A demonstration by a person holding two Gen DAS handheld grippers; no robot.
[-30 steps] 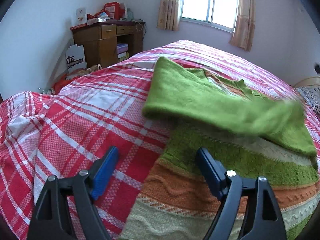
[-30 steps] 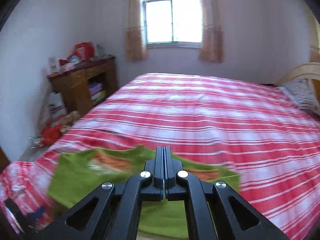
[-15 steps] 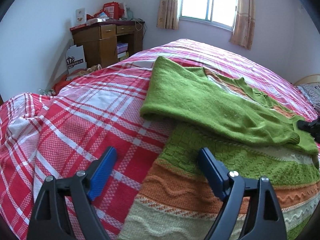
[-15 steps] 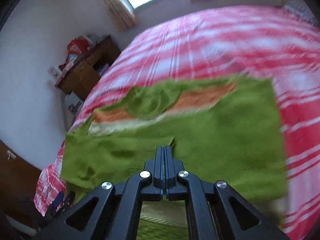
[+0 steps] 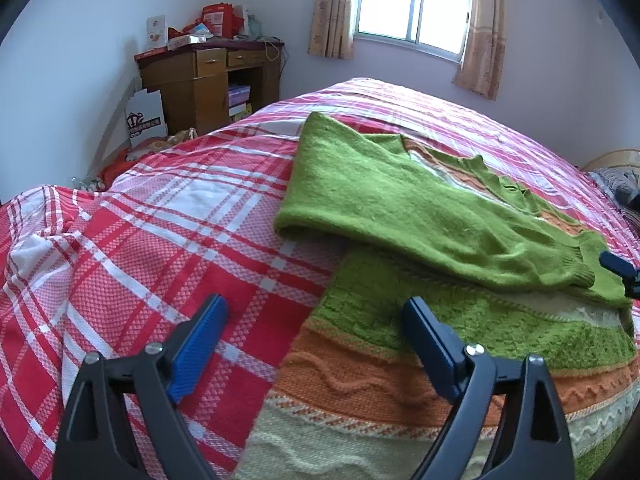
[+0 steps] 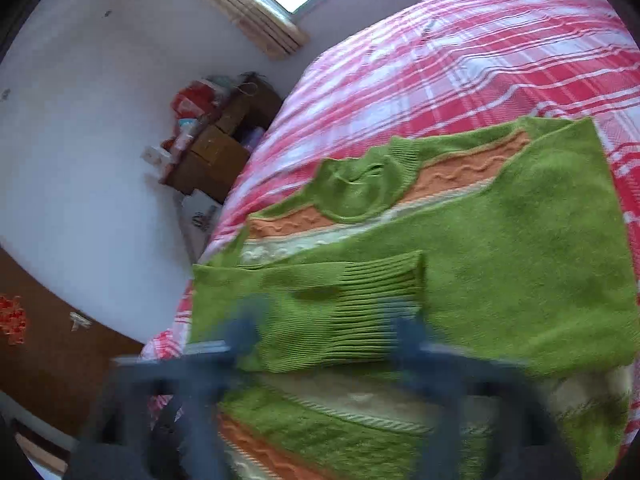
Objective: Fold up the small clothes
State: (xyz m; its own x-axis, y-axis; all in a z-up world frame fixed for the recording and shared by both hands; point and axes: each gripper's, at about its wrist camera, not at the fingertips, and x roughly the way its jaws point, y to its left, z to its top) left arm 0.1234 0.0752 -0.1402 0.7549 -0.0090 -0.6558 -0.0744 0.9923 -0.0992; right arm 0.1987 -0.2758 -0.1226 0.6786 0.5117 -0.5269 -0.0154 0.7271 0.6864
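Left gripper (image 5: 316,330) sits low over the near edge of the bed, jaws spread wide and opening, blue pads apart, nothing pinched. One pad is over the red plaid bedspread (image 5: 168,216), the other over the sweater (image 5: 400,360) hem; the sweater's side edge runs between them.

Right gripper (image 6: 324,332) is motion-blurred in its own view, jaws wide apart and opening. The ribbed cuff (image 6: 368,300) of the folded sleeve lies between them, but the pads do not press on it. In the left wrist view only a dark blue tip of this gripper shows at the right edge, just beside the cuff.

The sweater is knit, green with orange and cream wavy bands, lying flat on the bedspread. One green sleeve (image 5: 400,208) is folded across the chest, from the far shoulder toward the right gripper. The other sleeve is folded across too in the right wrist view, with the collar (image 6: 360,188) beyond it.

Farther back: wooden desk (image 5: 208,76) with red boxes on top against the wall, white bag beside it, window (image 5: 412,0) with beige curtains.
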